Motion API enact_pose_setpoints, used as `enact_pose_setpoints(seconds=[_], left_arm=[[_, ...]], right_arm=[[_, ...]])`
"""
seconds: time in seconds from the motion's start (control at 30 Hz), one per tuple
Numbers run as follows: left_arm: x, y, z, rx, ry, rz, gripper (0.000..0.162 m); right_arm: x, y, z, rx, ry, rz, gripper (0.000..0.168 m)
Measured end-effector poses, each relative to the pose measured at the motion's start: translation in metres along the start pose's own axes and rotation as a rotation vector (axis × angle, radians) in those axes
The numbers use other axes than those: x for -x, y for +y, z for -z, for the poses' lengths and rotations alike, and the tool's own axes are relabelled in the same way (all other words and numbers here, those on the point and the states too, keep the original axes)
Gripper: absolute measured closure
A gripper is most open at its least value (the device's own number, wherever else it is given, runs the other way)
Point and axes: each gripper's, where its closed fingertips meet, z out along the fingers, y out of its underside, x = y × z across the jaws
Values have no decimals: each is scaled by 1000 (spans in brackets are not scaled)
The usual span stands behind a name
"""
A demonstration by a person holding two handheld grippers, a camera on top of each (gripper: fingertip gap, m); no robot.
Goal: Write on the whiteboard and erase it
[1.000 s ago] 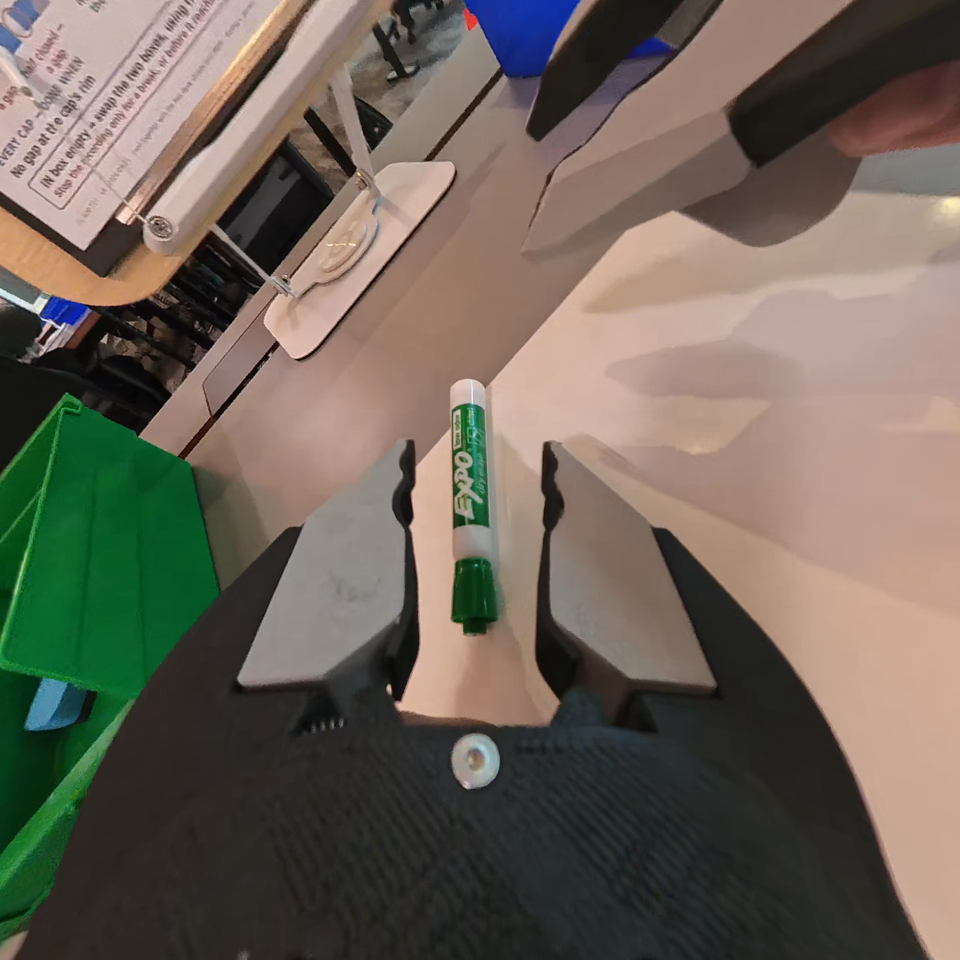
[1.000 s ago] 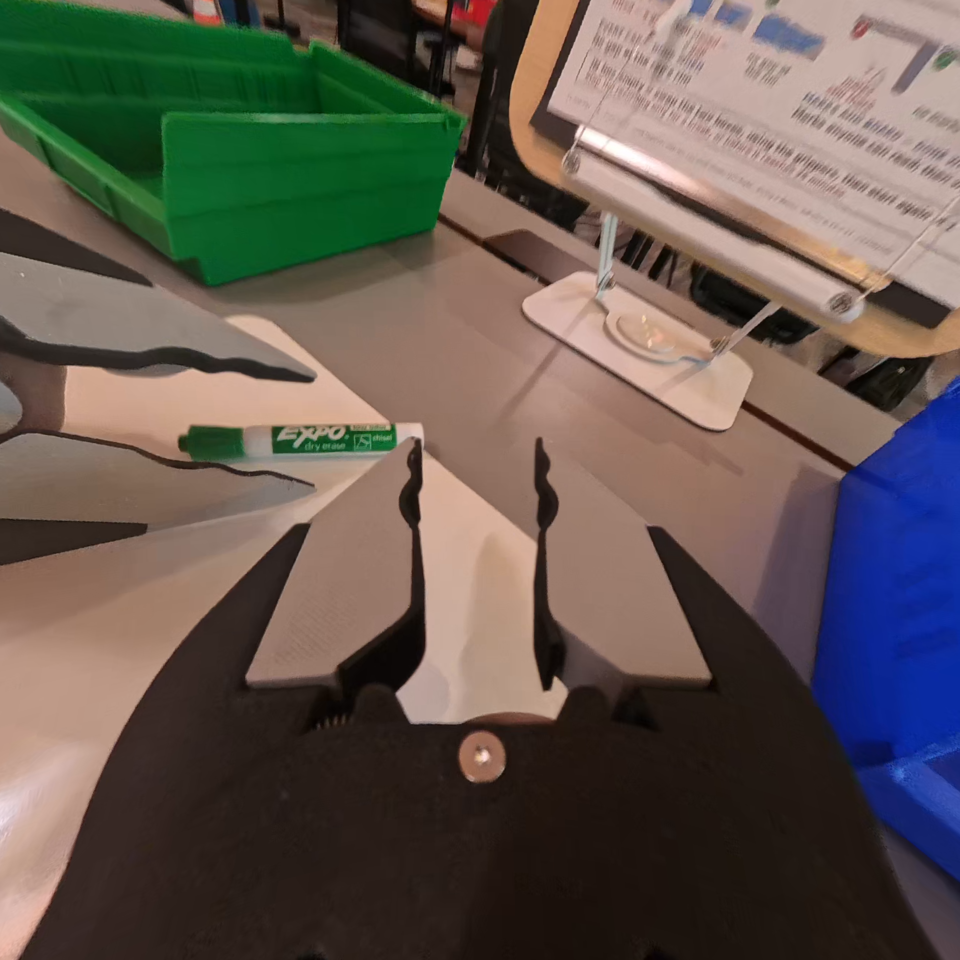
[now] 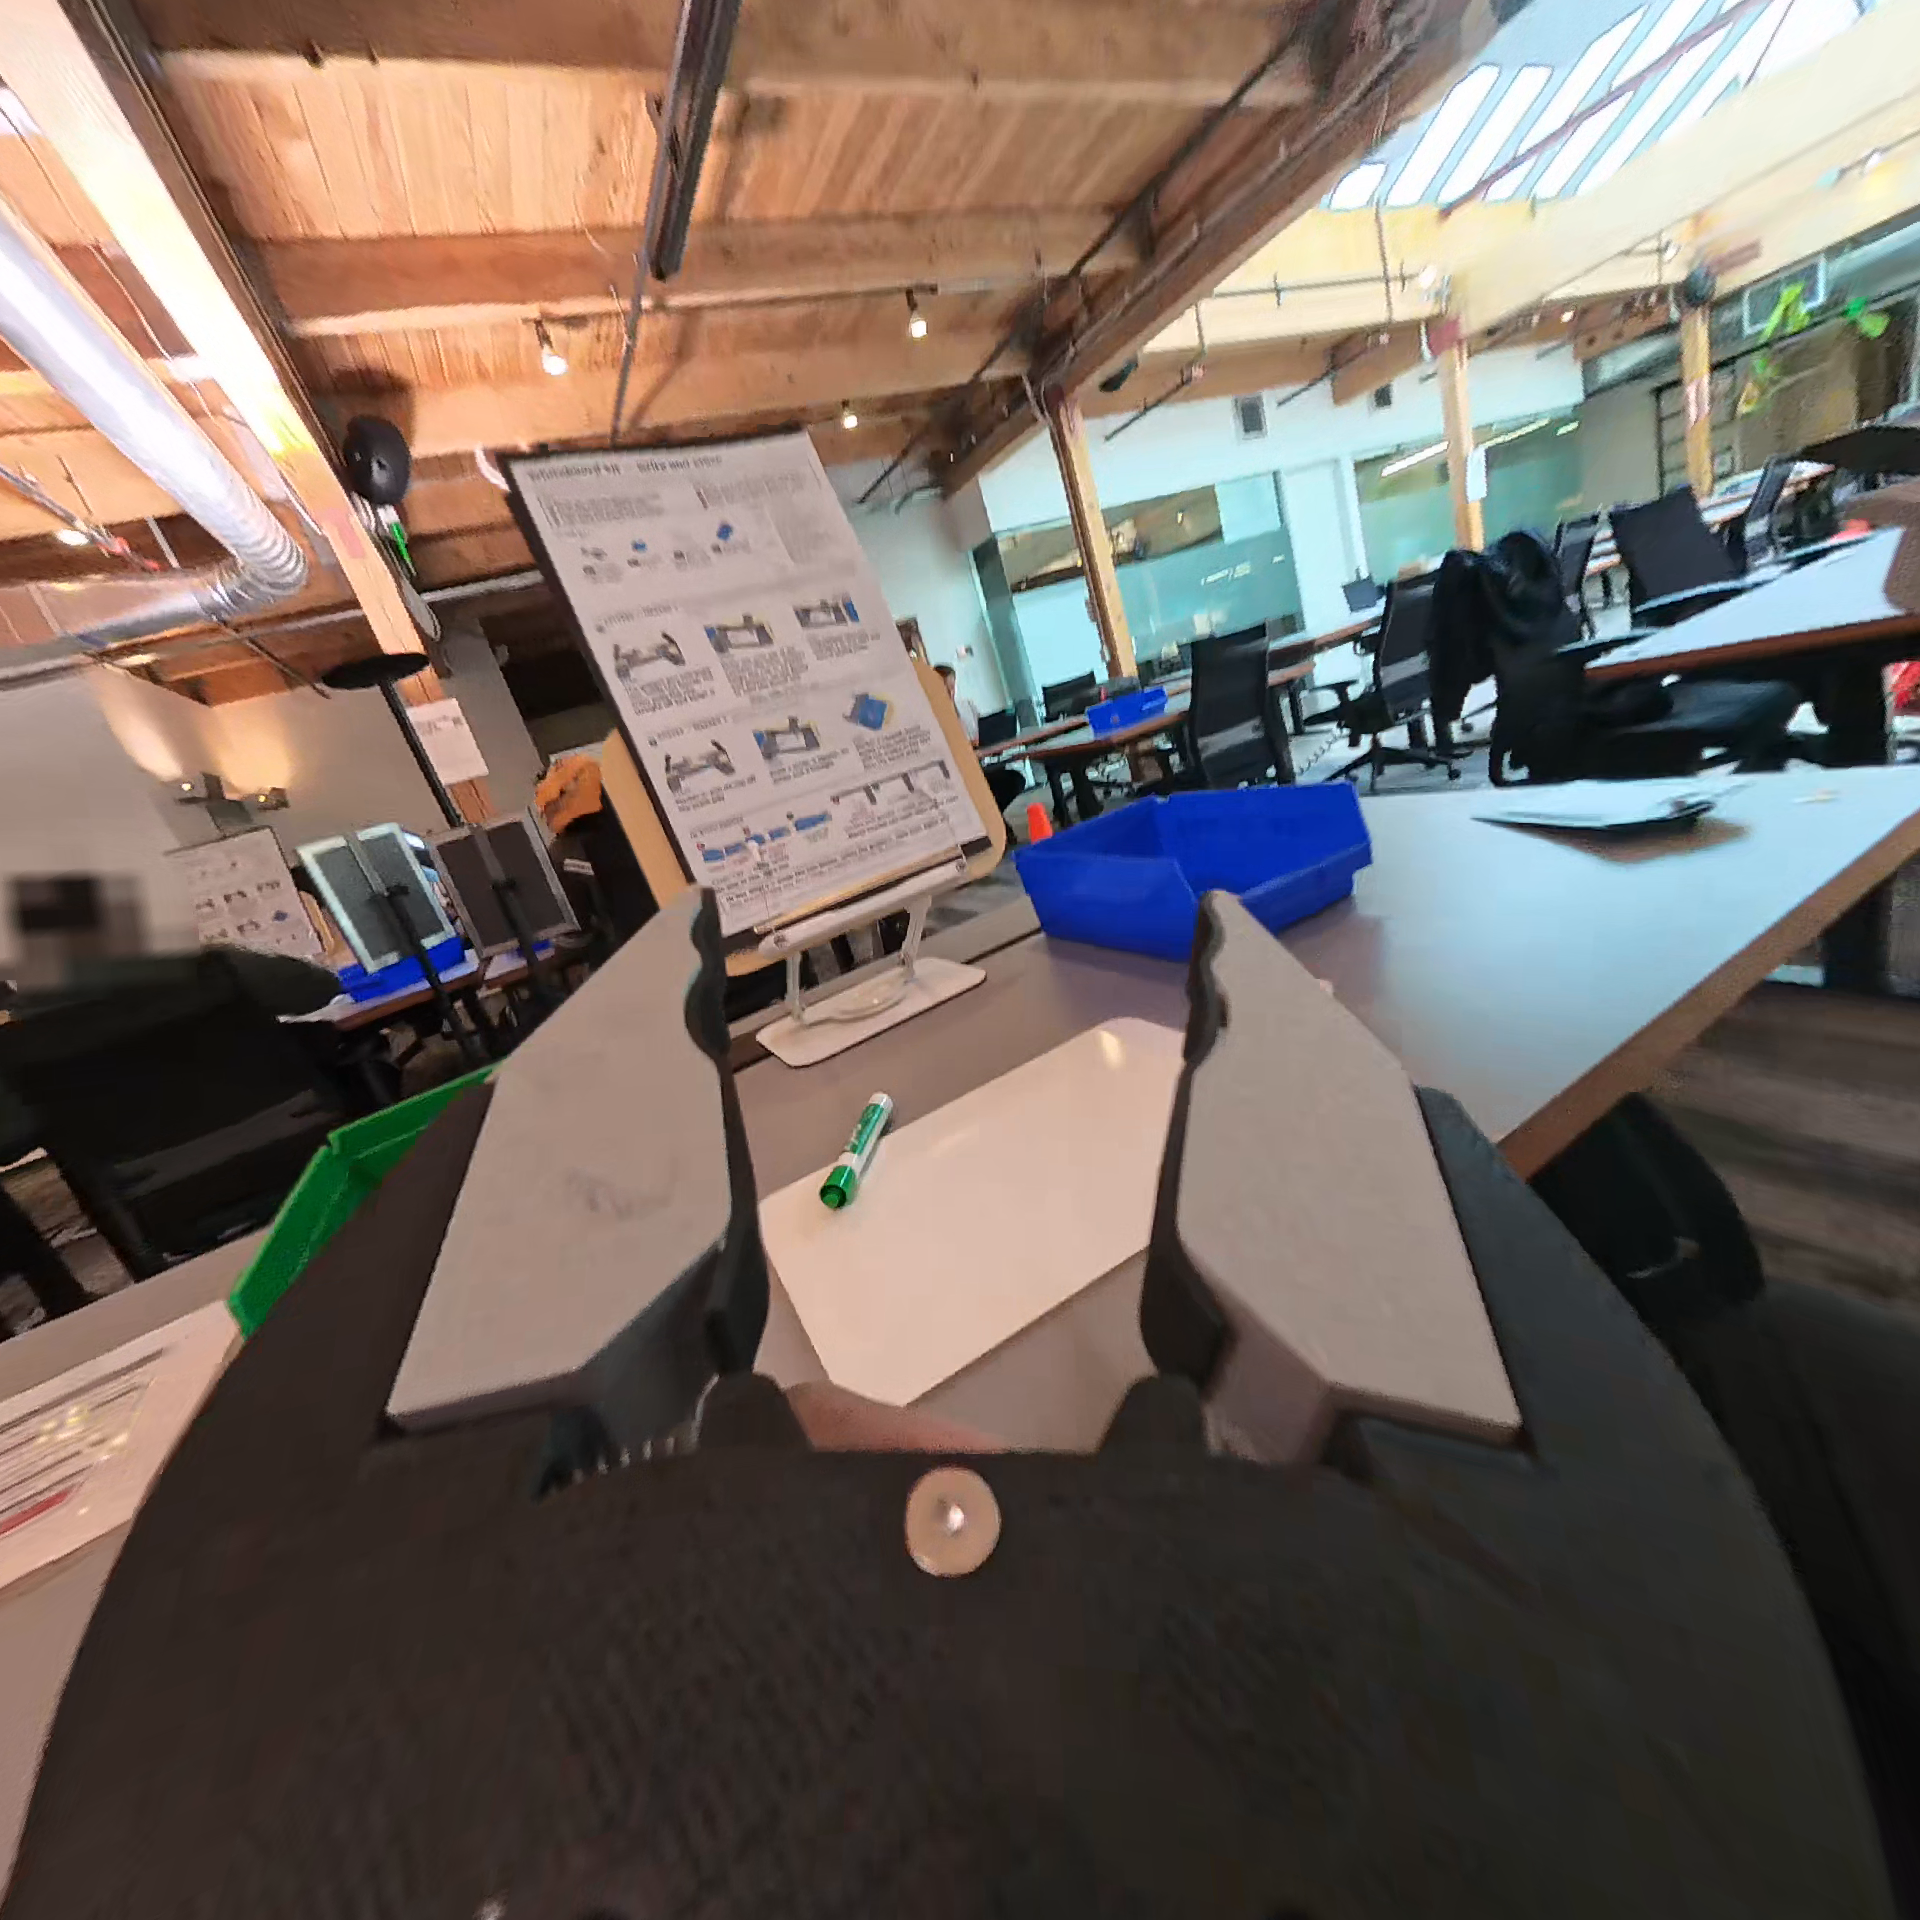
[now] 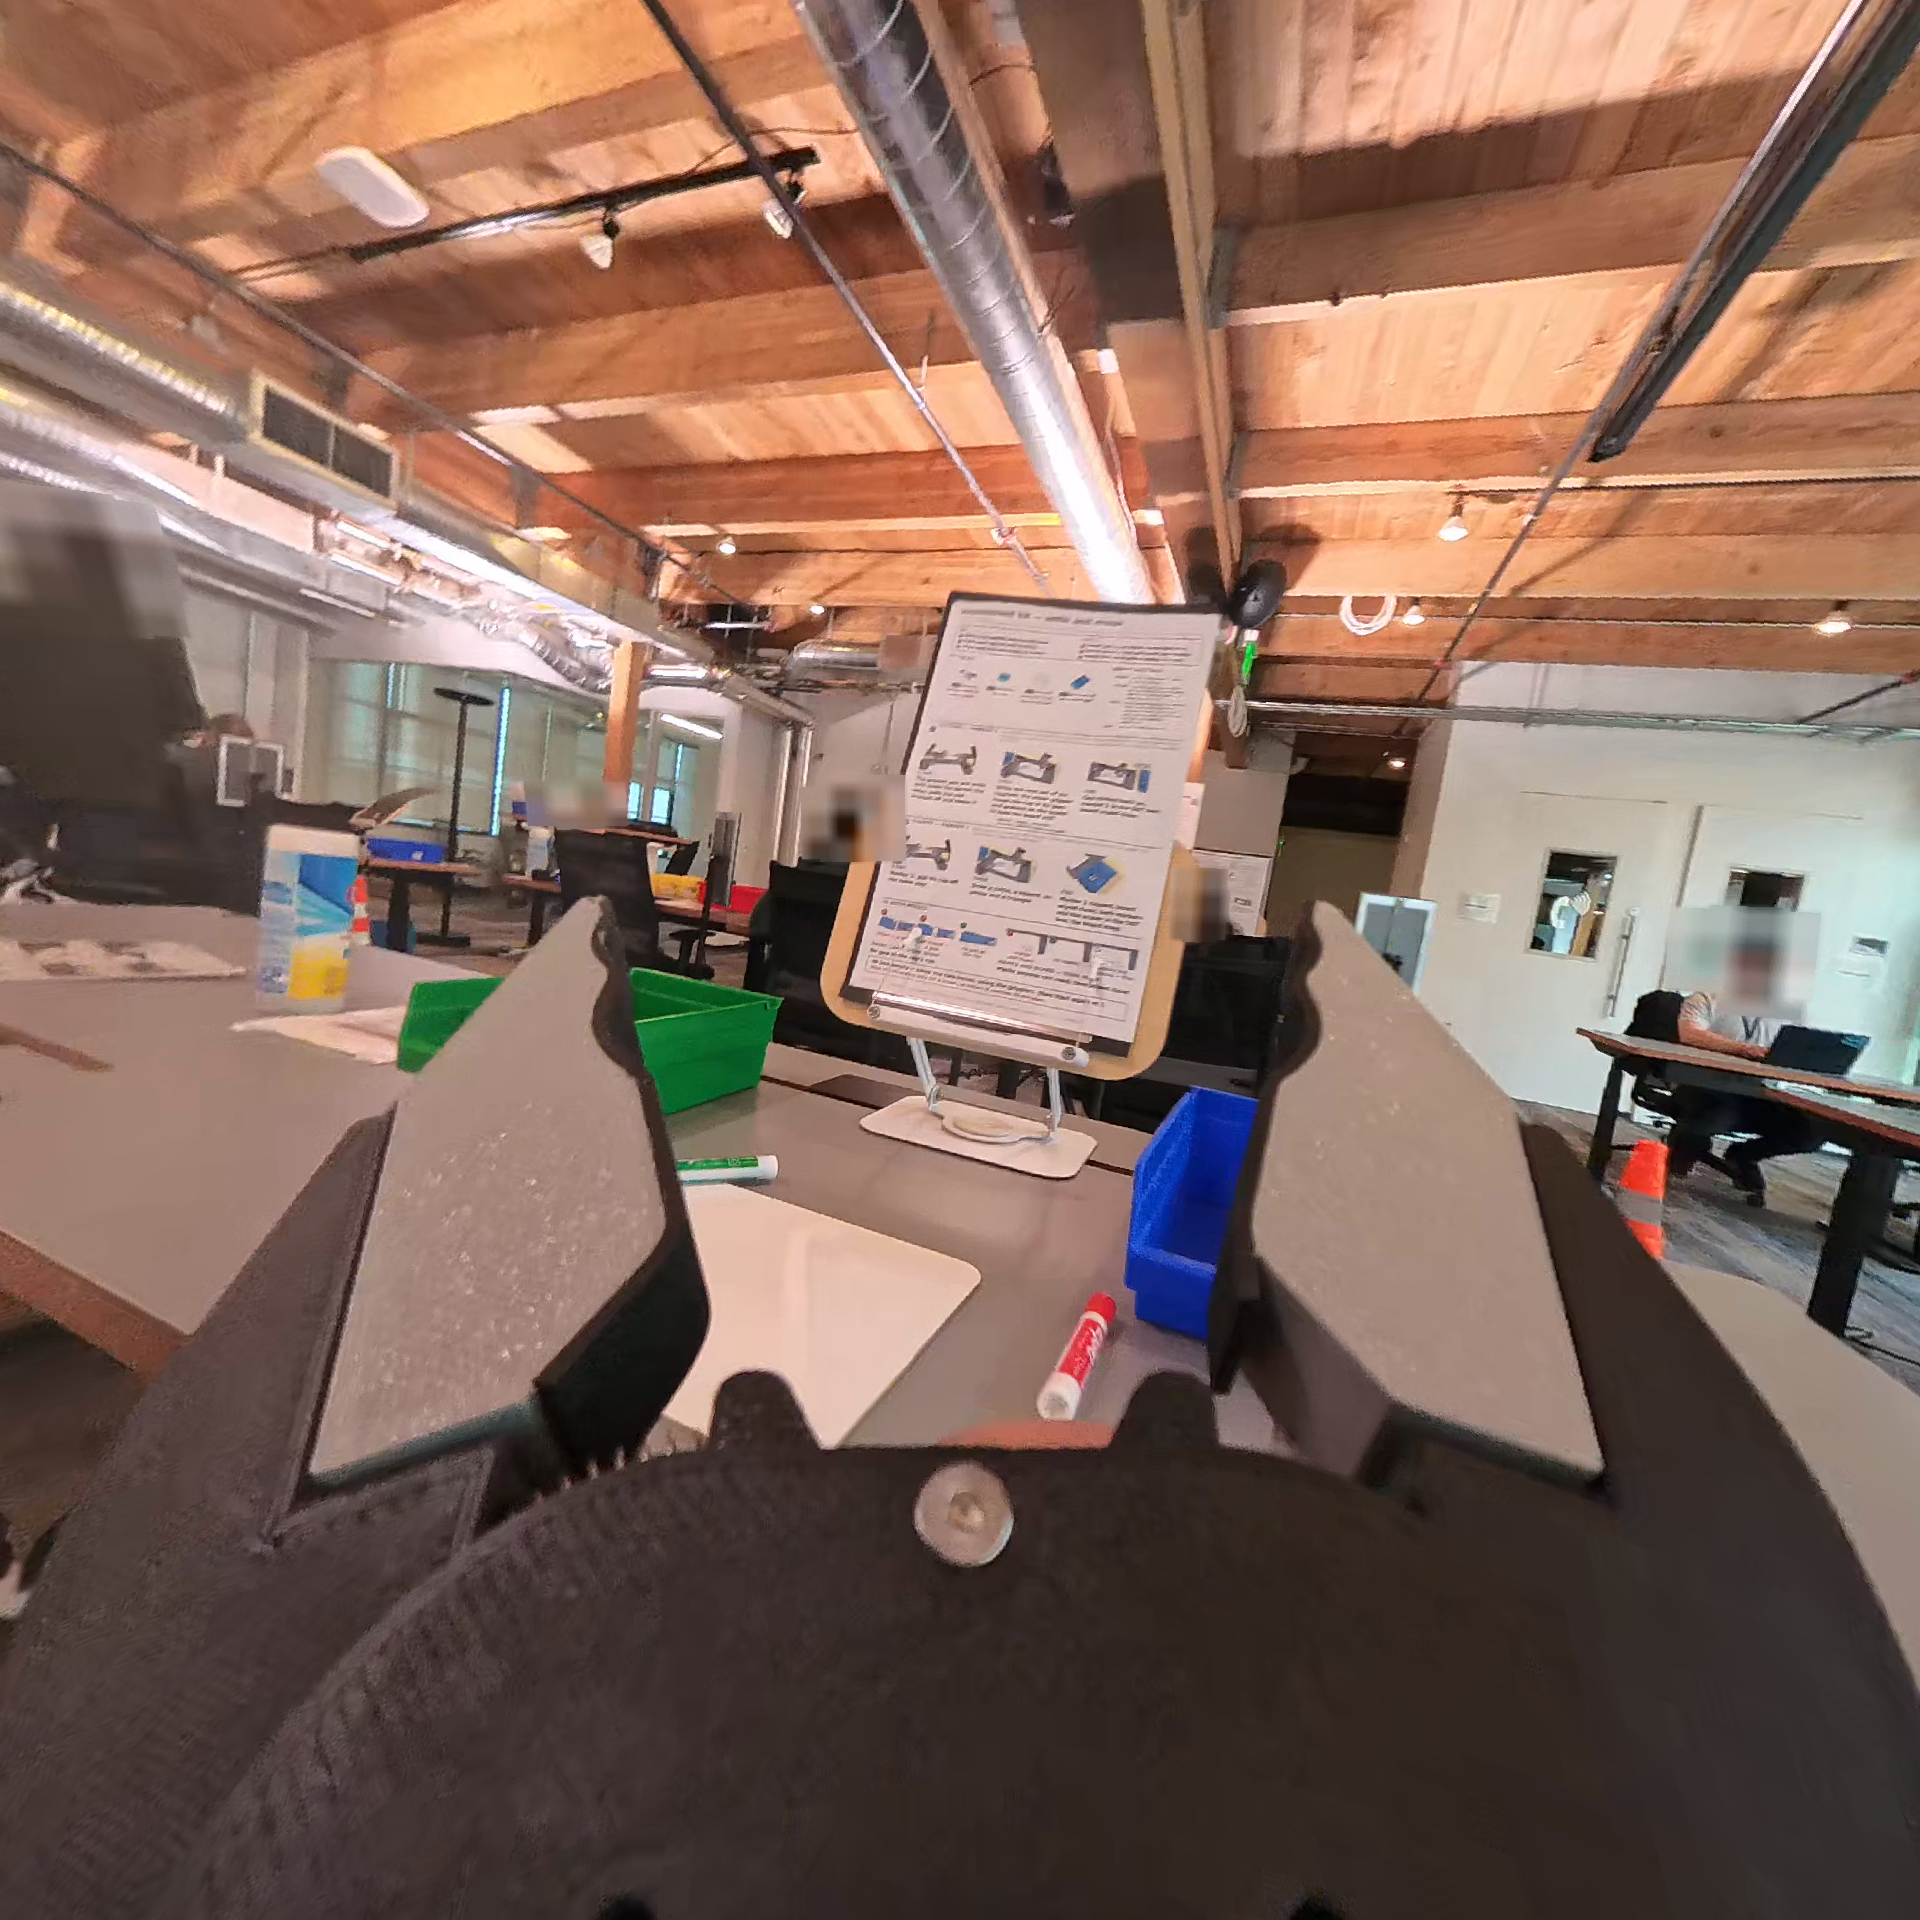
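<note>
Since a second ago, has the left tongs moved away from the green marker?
Yes. The left tongs has pulled up and back; the green marker on the whiteboard now lies far ahead.

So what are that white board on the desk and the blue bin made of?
The whiteboard looks like glossy coated sheet, since it mirrors light and shadows; its core is unclear. The blue bin appears to be moulded plastic, with uniform colour and a slight sheen.

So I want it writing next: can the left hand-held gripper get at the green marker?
Probably yes. The left hand-held gripper is open and raised, and the green marker lies uncovered on the whiteboard's edge with nothing between.
</note>
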Motion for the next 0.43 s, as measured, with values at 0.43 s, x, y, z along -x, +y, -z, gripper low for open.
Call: enact_pose_setpoints(seconds=[0.43], left_arm=[[2,-9,100,-17,11,71,74]], right_arm=[[33,-35,74,4,27,-44,43]])
